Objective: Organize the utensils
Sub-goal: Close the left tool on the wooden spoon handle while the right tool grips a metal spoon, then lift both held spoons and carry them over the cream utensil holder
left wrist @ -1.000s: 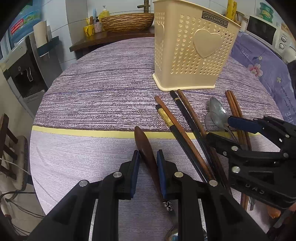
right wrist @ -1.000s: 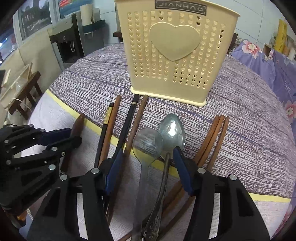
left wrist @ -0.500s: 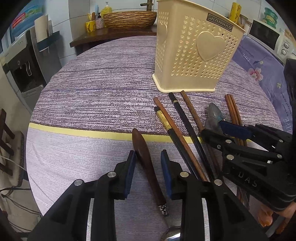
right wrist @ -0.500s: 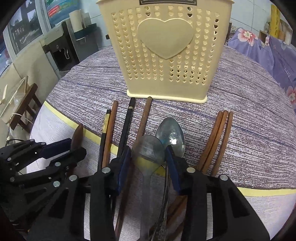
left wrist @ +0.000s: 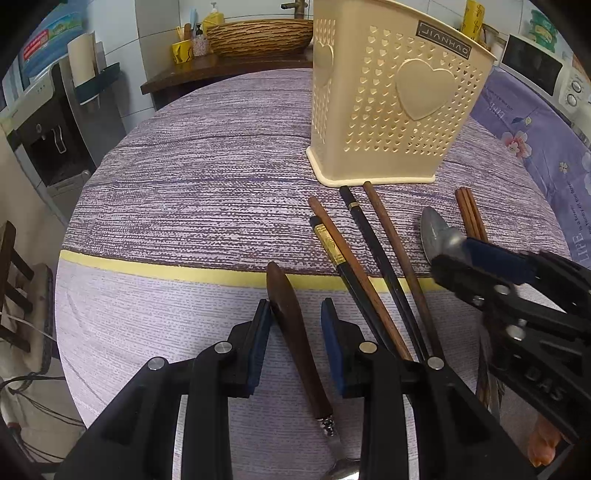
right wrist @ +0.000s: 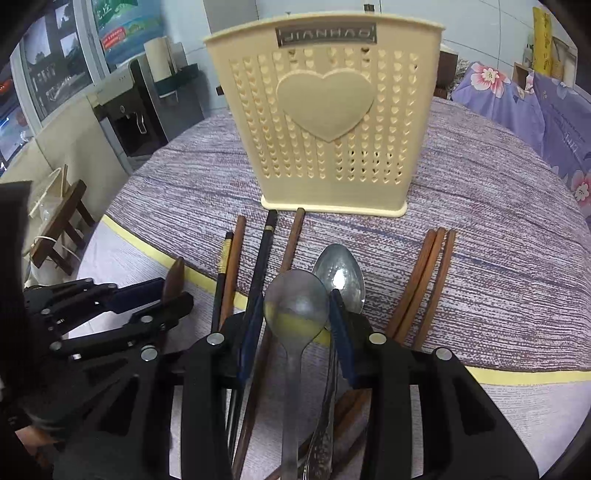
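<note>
Cream plastic holder [right wrist: 325, 122], heart-punched and labelled JIANHAO, stands on the woven purple cloth [left wrist: 207, 192]. Right gripper [right wrist: 297, 317] clamps a steel spoon [right wrist: 295, 306]; left gripper [left wrist: 295, 325] straddles a wooden-handled spoon [left wrist: 291, 332], pads apart.

The cream basket [right wrist: 325, 122] straight ahead of the right gripper has a dark name plate [right wrist: 325, 35] near its top rim, and it reads "JIANHAO", though the letters show upside down. In the left wrist view the other gripper [left wrist: 476, 266] sits to the right and has raised letters [left wrist: 543, 384] on its black body that look like "DAS", but they are hard to make out. Far off to the right, the purple flowered cloth [left wrist: 535, 147] carries small print with the word "LIFE" [left wrist: 578, 243].
</note>
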A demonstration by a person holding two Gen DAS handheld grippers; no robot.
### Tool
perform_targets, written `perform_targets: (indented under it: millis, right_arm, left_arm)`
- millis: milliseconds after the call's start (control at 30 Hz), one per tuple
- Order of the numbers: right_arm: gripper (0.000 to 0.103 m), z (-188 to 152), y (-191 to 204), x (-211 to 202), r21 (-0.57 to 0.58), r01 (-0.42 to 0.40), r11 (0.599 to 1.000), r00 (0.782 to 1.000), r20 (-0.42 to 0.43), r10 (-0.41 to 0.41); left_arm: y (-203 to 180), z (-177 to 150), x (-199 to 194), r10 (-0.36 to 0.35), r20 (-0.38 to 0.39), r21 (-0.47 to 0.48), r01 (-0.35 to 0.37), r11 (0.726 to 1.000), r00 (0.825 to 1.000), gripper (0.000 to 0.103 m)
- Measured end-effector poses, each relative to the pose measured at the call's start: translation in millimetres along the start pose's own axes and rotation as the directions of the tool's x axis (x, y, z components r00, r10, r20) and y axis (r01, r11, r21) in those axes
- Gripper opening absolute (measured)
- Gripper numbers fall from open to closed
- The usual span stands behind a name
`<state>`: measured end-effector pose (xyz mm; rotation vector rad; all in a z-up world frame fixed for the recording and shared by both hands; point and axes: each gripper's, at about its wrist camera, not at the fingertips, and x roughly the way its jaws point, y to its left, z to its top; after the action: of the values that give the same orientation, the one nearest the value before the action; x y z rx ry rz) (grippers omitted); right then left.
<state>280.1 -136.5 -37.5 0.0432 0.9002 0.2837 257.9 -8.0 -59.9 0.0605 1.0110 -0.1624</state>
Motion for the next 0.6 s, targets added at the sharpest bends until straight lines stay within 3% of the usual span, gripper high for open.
perform_targets:
  millis: [200, 300, 400, 600]
  right_arm:
    - [0.037, -2.9, 1.8, -31.3, -0.019, 0.003, 1.0, 0.997, 0.072, -0.002]
    - [0.037, -4.5, 0.1, -44.4, -0.017, -0.011, 1.0, 0.995, 0.096, 0.013]
    - [0.037, -5.5, -3.2, -56.2, -0.009, -0.022, 1.0, 0.993, 0.114, 0.023]
    - [0.037, -11.2, -8.0, -84.9, -0.004, -0.05, 0.999, 0.986, 0.16, 0.05]
  left_arm:
    - [2.2, 3.0, 1.8, 0.001, -0.012, -0.015, -0.001, 1.0, 1.0, 0.029]
    - [0.9, 2.8, 1.9, 0.018, -0.01, -0.019, -0.019, 1.0, 1.0, 0.019]
    - [7.0, 3.3, -1.1, -0.009, -0.01, -0.049, 0.008, 0.999, 1.0, 0.019]
    - [10.3, 0.7, -45.8, -0.034, 0.109, -0.064, 0.041, 0.997, 0.994, 0.018]
